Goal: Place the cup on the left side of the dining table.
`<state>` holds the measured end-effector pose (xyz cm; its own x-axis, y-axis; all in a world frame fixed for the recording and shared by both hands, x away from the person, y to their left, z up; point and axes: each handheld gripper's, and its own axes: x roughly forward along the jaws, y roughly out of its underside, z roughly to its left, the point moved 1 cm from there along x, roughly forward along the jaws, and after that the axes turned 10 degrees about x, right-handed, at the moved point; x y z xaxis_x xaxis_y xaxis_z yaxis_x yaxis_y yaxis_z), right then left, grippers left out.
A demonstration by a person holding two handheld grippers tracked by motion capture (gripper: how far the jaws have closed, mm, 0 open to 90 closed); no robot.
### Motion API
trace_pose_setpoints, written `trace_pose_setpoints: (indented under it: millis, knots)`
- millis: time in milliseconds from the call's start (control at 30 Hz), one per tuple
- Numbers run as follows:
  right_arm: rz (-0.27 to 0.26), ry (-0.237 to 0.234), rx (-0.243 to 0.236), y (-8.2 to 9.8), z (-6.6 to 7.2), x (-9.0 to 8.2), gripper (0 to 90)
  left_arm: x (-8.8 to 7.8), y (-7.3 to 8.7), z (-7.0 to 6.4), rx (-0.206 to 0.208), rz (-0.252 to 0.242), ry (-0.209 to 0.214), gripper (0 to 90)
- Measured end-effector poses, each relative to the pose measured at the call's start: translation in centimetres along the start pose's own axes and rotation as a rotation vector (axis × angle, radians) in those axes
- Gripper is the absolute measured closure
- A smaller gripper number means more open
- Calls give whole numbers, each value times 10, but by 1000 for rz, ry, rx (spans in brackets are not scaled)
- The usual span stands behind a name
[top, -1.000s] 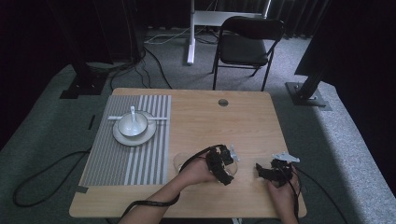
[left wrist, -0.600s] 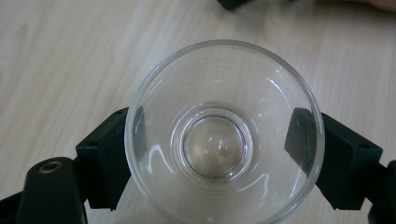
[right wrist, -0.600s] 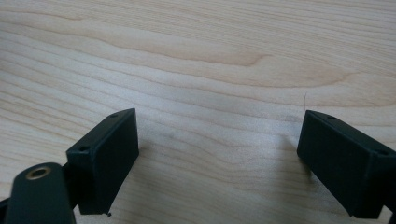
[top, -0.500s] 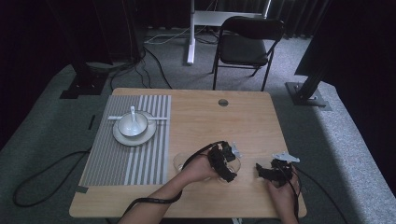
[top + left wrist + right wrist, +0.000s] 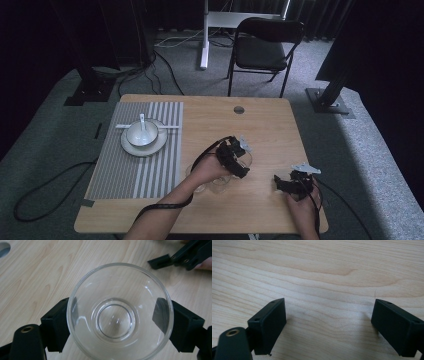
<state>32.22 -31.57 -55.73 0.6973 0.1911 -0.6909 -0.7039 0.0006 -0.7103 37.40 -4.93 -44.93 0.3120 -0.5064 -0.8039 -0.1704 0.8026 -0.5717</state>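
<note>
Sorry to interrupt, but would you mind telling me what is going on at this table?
A person works with two handheld grippers. The left gripper is clamped on a clear glass bowl above the wooden table. The right gripper rests open over bare wood. On the striped placemat sits a white bowl on a plate with a spoon.

Glass bowl: lower rim cut off by the bottom edge in the left gripper view, between the fingers. Glass near the left gripper in the high view: outline too faint to tell. Spoon on the plates: small, shape unclear.
</note>
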Motion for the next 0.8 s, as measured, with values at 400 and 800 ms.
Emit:
trace_pose_setpoints:
  millis: [400,800]
  knots:
    - [1,0,1,0,0,0,122,-8,24,31,-91,14,-59,185]
    - [1,1,2,0,0,0,123,-38,55,53,-164,30,-137,185]
